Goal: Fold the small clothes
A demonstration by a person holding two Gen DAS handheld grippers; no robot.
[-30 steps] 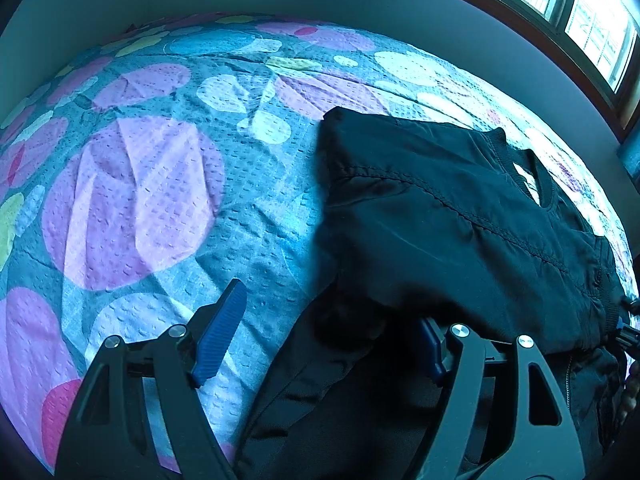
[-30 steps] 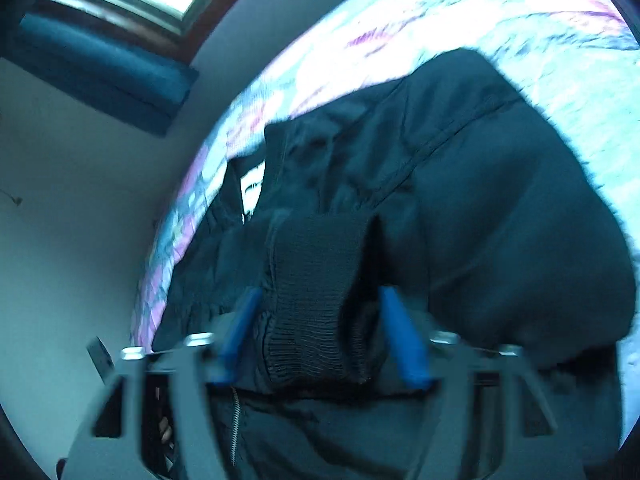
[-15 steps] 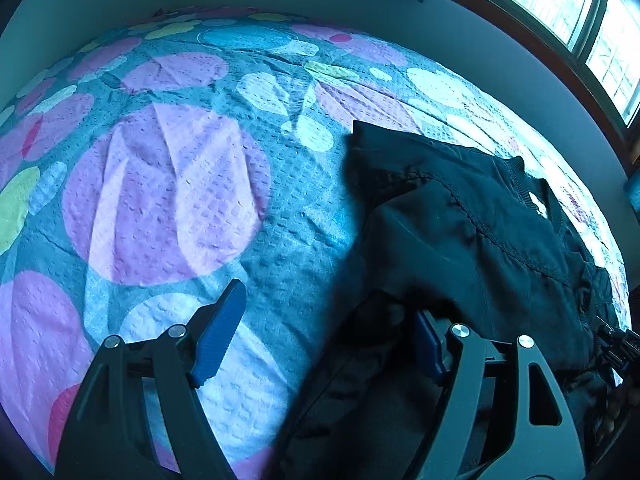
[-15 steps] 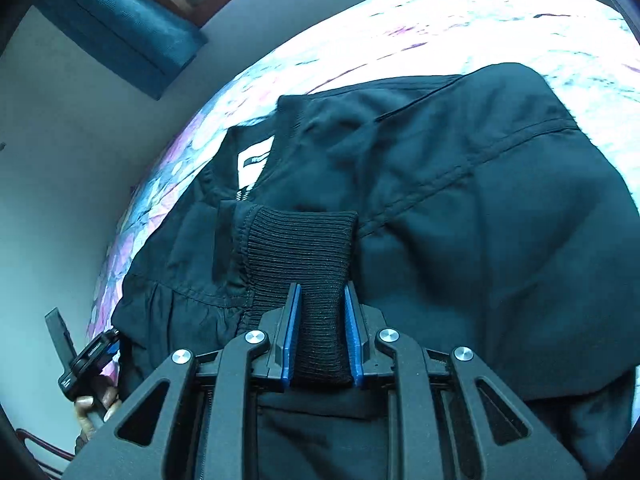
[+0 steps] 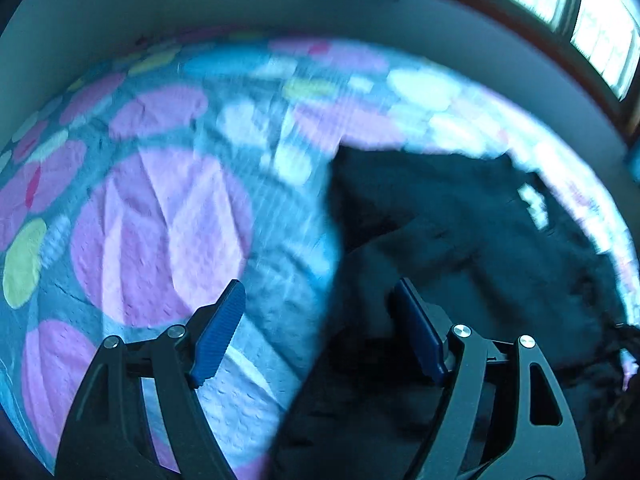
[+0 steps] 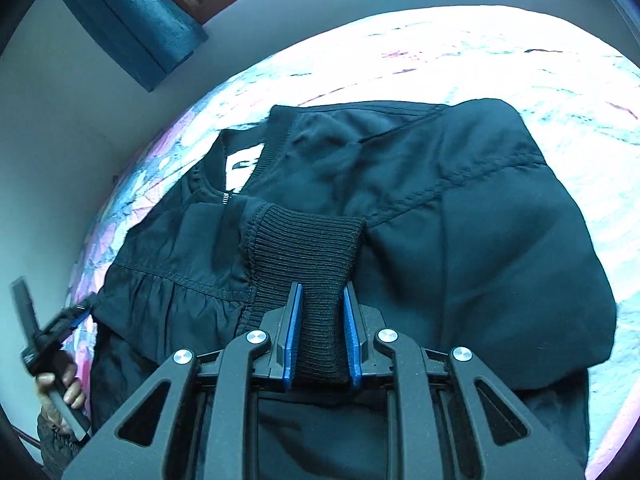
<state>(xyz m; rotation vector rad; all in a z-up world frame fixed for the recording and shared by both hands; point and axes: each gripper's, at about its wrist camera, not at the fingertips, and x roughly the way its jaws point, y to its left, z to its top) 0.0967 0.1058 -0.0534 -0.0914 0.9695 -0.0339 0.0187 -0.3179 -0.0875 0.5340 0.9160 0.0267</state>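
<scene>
- Right hand-held gripper (image 6: 320, 332): clamped on the ribbed knit cuff (image 6: 308, 248) of a black jacket (image 6: 460, 208), blue pads (image 6: 294, 332) pressing the knit from both sides, cuff bunched narrow between them and fanning wider toward 12 o'clock.
- Left hand-held gripper (image 5: 320, 328): fingers wide apart, nothing pinched; left blue pad (image 5: 218, 332) over the bedspread, right pad (image 5: 416, 332) over dark cloth.
- Black jacket: spread on the bed, front up, collar with a white label (image 6: 242, 168) at about 10 o'clock from the clamped cuff in the right wrist view; zipper top just below the label.
- Sleeve with a stitched seam: folded across the body, running from the cuff out toward 2 o'clock.
- Gathered hem panel of the jacket: at 9 o'clock from the cuff, lying flat.
- Bedspread (image 5: 160, 220): teal with large pink, white and yellow ovals, filling the 9 to 12 o'clock part of the blurred left wrist view; jacket at 3 o'clock there.
- Window (image 5: 580, 12): at 1 o'clock in the left wrist view, dark blue curtain (image 6: 132, 20) at 11 o'clock in the right.
- Person's hand (image 6: 60, 384): at 8 o'clock in the right wrist view, wrapped round a black handle beside the jacket's edge.
</scene>
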